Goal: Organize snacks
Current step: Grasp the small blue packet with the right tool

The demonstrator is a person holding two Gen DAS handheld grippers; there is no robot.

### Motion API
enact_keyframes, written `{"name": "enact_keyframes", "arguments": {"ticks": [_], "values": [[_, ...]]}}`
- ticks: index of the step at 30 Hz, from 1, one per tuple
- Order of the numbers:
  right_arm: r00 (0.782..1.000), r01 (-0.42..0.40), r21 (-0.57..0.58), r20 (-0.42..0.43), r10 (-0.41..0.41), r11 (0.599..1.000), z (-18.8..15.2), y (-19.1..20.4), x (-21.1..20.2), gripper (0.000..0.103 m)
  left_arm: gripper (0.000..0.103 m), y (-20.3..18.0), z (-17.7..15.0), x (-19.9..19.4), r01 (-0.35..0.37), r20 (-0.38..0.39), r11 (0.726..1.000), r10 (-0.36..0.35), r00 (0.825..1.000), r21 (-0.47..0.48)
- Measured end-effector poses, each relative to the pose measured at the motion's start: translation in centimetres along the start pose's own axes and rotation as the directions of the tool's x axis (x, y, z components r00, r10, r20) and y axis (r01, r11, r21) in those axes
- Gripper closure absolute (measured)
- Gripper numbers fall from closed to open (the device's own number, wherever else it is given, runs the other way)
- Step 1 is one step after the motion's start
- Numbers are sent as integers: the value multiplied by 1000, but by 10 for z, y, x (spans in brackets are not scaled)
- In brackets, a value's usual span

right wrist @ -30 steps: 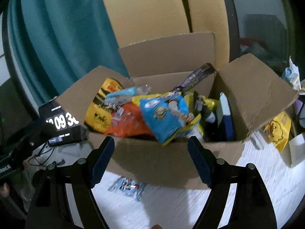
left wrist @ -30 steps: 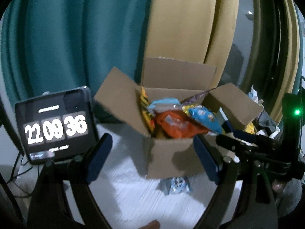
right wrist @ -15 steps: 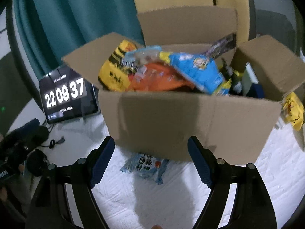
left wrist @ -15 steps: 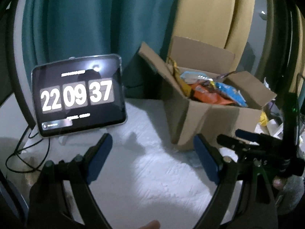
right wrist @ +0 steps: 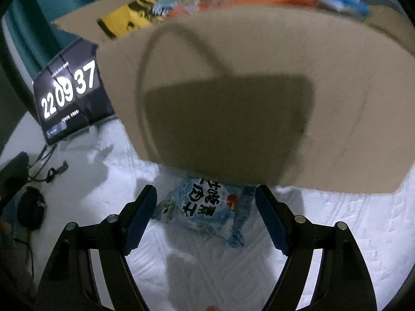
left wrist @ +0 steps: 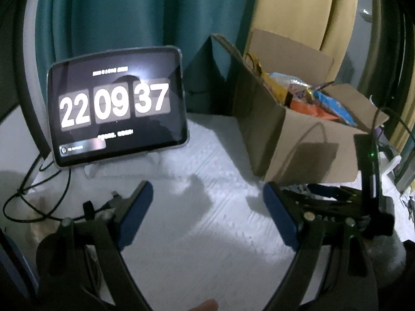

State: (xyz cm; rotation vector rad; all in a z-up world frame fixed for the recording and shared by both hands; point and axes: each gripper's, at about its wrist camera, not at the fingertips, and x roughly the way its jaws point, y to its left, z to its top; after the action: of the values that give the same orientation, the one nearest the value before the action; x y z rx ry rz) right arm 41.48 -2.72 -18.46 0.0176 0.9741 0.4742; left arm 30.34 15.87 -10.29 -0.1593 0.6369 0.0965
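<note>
A pale blue snack packet lies flat on the white cloth at the foot of the cardboard box. My right gripper hangs open just above it, one blue pad on each side, neither touching the packet. The box is full of snack bags: yellow, orange and blue ones show over its rim. My left gripper is open over bare white cloth, left of the box, with nothing between its fingers. The right gripper's body shows at the right edge of the left wrist view.
A tablet with a clock face stands on the cloth at the left, a black cable trailing from it. Teal and yellow curtains hang behind. Small clutter lies right of the box.
Both grippers came down toward the cloth. The right one dropped from box-top level to the blue packet at the box's foot. The left one swung left, away from the box, toward the tablet.
</note>
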Motion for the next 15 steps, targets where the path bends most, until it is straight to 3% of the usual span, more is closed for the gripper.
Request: {"name": "enact_keyframes", "arguments": {"ticks": [4,8,15], "values": [[1000,31,-24,5,-30,999,-3,4,8,23,15,4,-2,-1,-2,-5,1000,2,1000,-3],[1000,25,-31,10,-25,999,-5,4,5,44,15,6,-3,-3,2,-14,1000,-2,1000,-24],[1000,-15,-67,-3,15,998,-15,10,-15,47,15,-5,-5,-16,5,-2,1000,-5,1000,-18]]}}
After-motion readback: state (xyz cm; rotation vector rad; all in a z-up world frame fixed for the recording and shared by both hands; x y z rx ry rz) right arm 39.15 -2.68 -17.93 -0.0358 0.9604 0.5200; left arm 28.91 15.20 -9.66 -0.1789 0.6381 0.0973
